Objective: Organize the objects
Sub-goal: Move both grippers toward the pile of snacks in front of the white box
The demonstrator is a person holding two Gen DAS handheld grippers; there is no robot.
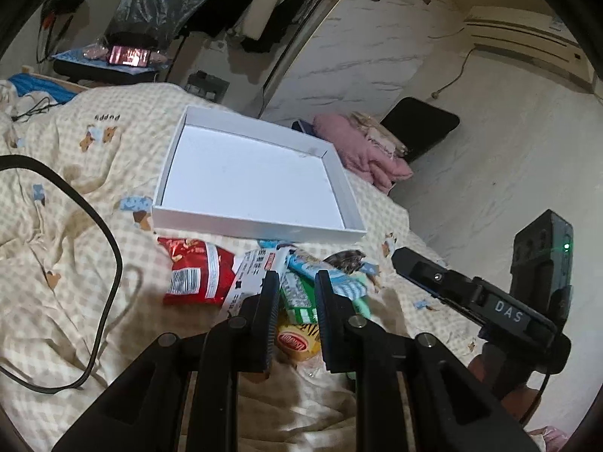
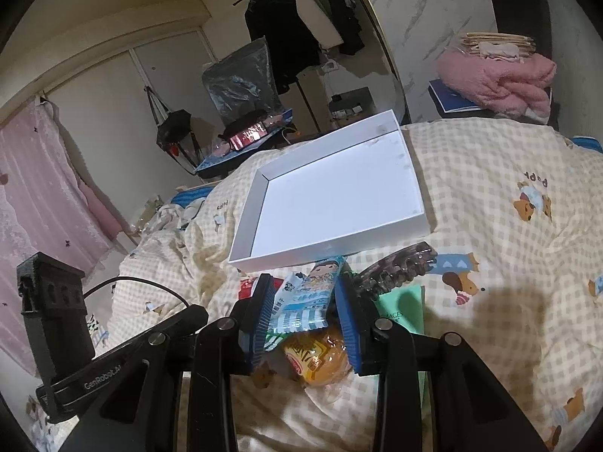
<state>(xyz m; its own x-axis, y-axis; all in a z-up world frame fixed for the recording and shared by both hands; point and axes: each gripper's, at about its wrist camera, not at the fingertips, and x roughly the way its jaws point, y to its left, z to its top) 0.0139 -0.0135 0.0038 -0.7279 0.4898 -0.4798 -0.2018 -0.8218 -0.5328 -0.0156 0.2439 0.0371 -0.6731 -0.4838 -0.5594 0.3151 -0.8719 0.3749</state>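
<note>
An empty white shallow box (image 1: 252, 180) lies on the checked bedspread; it also shows in the right wrist view (image 2: 339, 196). In front of it lies a pile of snacks: a red packet (image 1: 199, 275), a white packet (image 1: 252, 275), a green-and-white pack (image 1: 297, 297), a blue-striped snack packet (image 2: 305, 301), a yellow wrapped bun (image 2: 316, 358), a dark hair claw (image 2: 399, 267) and a mint green card (image 2: 403, 309). My left gripper (image 1: 296, 282) is open above the green-and-white pack. My right gripper (image 2: 303, 290) is open with the blue-striped packet between its fingers, not clamped.
A black cable (image 1: 105, 233) loops over the bedspread at the left. A pink blanket (image 2: 497, 79) is piled on a chair beyond the bed. Clothes hang on a rack (image 2: 286, 26) at the back. The bed edge drops off at the right (image 1: 414, 233).
</note>
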